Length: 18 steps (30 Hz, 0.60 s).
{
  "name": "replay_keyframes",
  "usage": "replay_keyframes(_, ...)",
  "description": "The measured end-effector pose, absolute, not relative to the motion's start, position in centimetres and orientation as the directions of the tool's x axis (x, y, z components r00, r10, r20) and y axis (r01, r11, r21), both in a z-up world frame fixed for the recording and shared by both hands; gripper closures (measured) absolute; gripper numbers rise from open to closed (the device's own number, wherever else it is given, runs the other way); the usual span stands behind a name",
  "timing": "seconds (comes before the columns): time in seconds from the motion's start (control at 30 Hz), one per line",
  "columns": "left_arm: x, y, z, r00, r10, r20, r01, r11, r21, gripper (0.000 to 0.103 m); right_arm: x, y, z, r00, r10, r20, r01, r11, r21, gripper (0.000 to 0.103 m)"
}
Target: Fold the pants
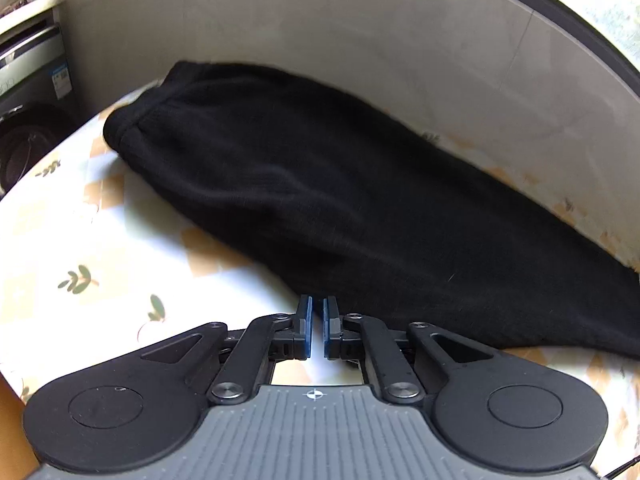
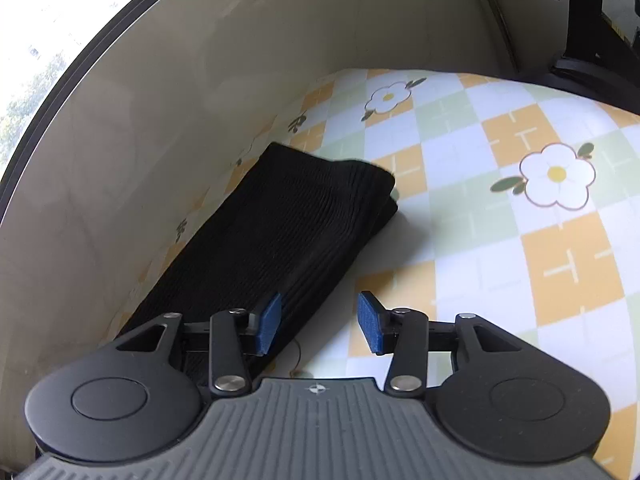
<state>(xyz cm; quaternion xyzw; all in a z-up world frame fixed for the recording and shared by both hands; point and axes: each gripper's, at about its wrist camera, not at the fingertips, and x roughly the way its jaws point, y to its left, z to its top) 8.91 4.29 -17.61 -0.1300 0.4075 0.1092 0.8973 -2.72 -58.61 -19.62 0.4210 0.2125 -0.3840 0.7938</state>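
Both wrist views look steeply down, close over the table [image 2: 500,240]. The left faces the pants [image 1: 320,200] mid-frame; the right shows them at lower left, by the shared wall [image 1: 360,40].

Light: bright daylight in both views, coming from a window [image 2: 60,40] at upper left in the right wrist view.
Glare: tablecloth [image 1: 60,240] washed pale in the left wrist view.
Dark areas: black pants [image 1: 320,200] show little detail.
Blur: soft throughout the left wrist view.
Distortion: fisheye bends the wall [image 2: 160,100] and edges.
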Motion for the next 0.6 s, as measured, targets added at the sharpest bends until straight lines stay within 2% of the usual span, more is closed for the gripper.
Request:
replay_keyframes(0.13, 11.5, 2.8, -16.8, 0.696, 0.03, -0.717, -0.232, 0.955, -0.185, 0.065, -2.6, -60.8, -19.8, 0.605, -0.47, -0.643, 0.794, 0.302, 0.527, 0.049)
replay_keyframes(0.17, 12.3, 2.5, -17.0, 0.696, 0.006, -0.718, -0.216, 0.955, -0.202, 0.064, -2.5, -61.2, -19.7, 0.604, -0.471, -0.642, 0.795, 0.298, 0.529, 0.055)
replay_keyframes(0.23, 14.2, 1.6, -17.7, 0.686, -0.036, -0.727, -0.176, 0.961, -0.214, 0.064, -2.1, -61.8, -19.3, 0.564, -0.479, -0.673, 0.825, 0.293, 0.483, 0.077)
replay_keyframes(0.27, 15.2, 1.2, -18.1, 0.674, -0.04, -0.737, -0.165, 0.965, -0.204, 0.064, -1.8, -61.9, -19.1, 0.547, -0.476, -0.689, 0.837, 0.294, 0.462, 0.094)
replay_keyframes(0.4, 18.0, -0.3, -20.2, 0.63, -0.033, -0.776, -0.172, 0.968, -0.181, 0.064, -0.1, -62.3, -17.4, 0.559, -0.474, -0.681, 0.828, 0.366, 0.425, 0.097)
replay_keyframes(0.47, 18.7, -1.2, -21.0, 0.611, -0.017, -0.791, -0.182, 0.97, -0.162, 0.064, 1.0, -62.6, -16.5, 0.596, -0.462, -0.656, 0.801, 0.393, 0.451, 0.097)
replay_keyframes(0.53, 19.0, -2.4, -21.8, 0.596, 0.004, -0.803, -0.193, 0.971, -0.138, 0.064, 2.2, -62.9, -14.7, 0.655, -0.449, -0.608, 0.754, 0.436, 0.491, 0.097)
replay_keyframes(0.6, 19.3, -2.6, -22.5, 0.584, 0.024, -0.811, -0.204, 0.972, -0.118, 0.064, 3.4, -62.8, -11.6, 0.752, -0.429, -0.501, 0.659, 0.524, 0.54, 0.097)
